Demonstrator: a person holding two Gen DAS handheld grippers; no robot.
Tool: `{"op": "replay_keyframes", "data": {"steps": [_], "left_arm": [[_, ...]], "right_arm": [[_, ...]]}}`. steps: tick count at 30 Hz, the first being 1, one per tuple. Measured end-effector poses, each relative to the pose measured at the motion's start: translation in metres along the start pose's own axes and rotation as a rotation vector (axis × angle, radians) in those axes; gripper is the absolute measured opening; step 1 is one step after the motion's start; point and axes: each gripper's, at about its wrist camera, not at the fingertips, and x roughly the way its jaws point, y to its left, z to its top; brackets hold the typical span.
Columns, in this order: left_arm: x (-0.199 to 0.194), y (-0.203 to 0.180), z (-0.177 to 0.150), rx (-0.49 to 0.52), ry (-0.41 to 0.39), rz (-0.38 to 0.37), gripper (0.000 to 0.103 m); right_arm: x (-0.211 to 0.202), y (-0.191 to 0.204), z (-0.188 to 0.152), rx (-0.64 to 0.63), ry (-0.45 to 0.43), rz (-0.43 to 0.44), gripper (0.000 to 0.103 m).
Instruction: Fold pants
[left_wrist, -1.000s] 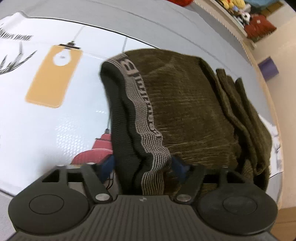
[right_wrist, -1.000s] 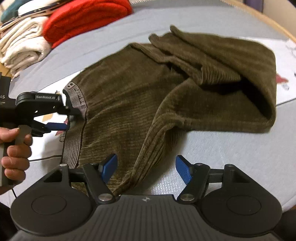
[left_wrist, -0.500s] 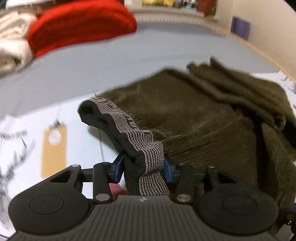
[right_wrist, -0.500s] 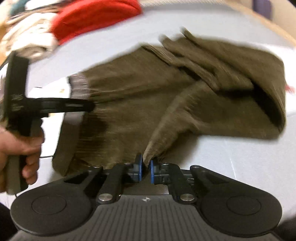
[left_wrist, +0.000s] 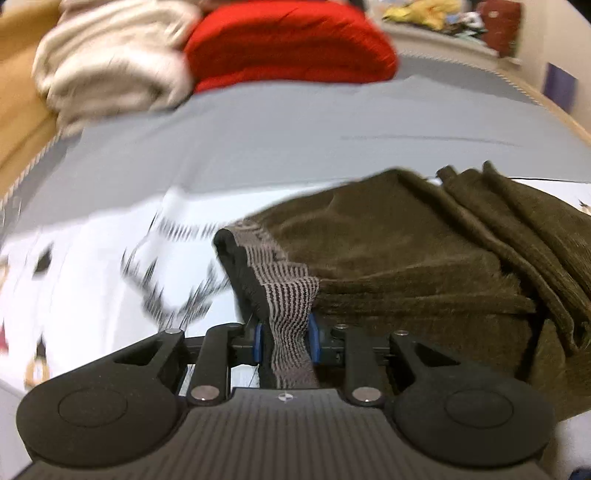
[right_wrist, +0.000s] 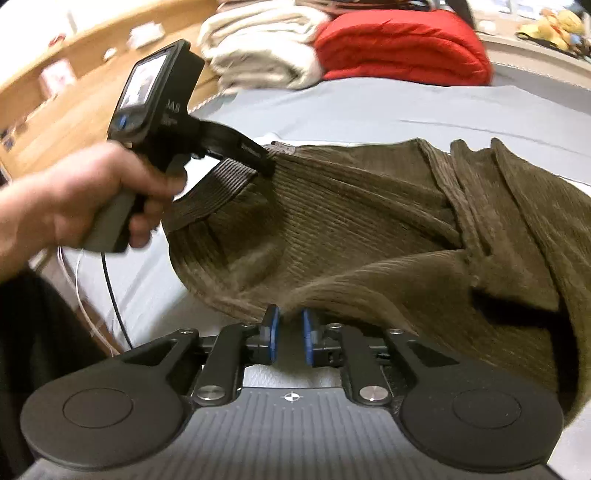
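Note:
The olive-brown corduroy pants lie bunched on a grey bed, their legs folded over to the right. My left gripper is shut on the striped grey waistband. In the right wrist view the pants hang lifted between both grippers. My right gripper is shut on the pants' lower edge, near the waist. The left gripper, held in a hand, pinches the waistband corner at upper left.
A red folded blanket and a cream one lie at the far end of the grey bed. A white printed sheet lies under the pants at left. A wooden shelf stands at the left.
My right gripper closed on the pants' edge. Both grippers lifted the waist end off the bed, and the views swung toward the blankets.

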Motion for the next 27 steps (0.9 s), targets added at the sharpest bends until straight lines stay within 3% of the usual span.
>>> {"op": "replay_keyframes", "data": {"steps": [3, 5, 7, 12, 16, 17, 18, 20, 23, 24, 25, 27], "left_arm": [[-0.002, 0.01, -0.006, -0.025, 0.073, 0.003, 0.036], [-0.006, 0.008, -0.004, -0.015, 0.057, 0.058, 0.038], [-0.015, 0.004, 0.004, -0.015, 0.023, 0.082, 0.048], [-0.035, 0.001, 0.018, -0.134, -0.007, -0.007, 0.056], [-0.049, -0.021, 0.033, -0.169, -0.041, -0.055, 0.065], [-0.051, -0.025, 0.036, -0.166, -0.055, -0.061, 0.065], [-0.054, -0.029, 0.037, -0.161, -0.073, -0.065, 0.065], [-0.057, -0.037, 0.039, -0.141, -0.12, -0.065, 0.065], [-0.063, -0.049, 0.036, -0.105, -0.212, -0.044, 0.065], [-0.064, -0.053, 0.037, -0.1, -0.223, -0.048, 0.065], [-0.064, -0.056, 0.038, -0.1, -0.217, -0.054, 0.065], [-0.06, -0.059, 0.042, -0.108, -0.198, -0.046, 0.065]], "right_arm": [[-0.013, -0.001, -0.005, -0.021, -0.021, -0.043, 0.027], [-0.026, -0.013, -0.004, 0.025, -0.05, -0.062, 0.028], [-0.039, -0.03, 0.003, 0.079, -0.088, -0.101, 0.028], [-0.077, -0.064, 0.011, 0.133, -0.242, -0.275, 0.027], [-0.111, -0.078, 0.032, 0.002, -0.369, -0.365, 0.029], [-0.115, -0.083, 0.039, -0.045, -0.38, -0.396, 0.036], [-0.115, -0.092, 0.043, -0.079, -0.381, -0.424, 0.045], [-0.115, -0.109, 0.046, -0.123, -0.374, -0.473, 0.052], [-0.092, -0.146, 0.042, -0.092, -0.33, -0.533, 0.052], [-0.081, -0.16, 0.036, -0.048, -0.288, -0.534, 0.052], [-0.067, -0.172, 0.035, -0.018, -0.18, -0.524, 0.049], [-0.054, -0.183, 0.041, 0.005, -0.147, -0.499, 0.044]]}}
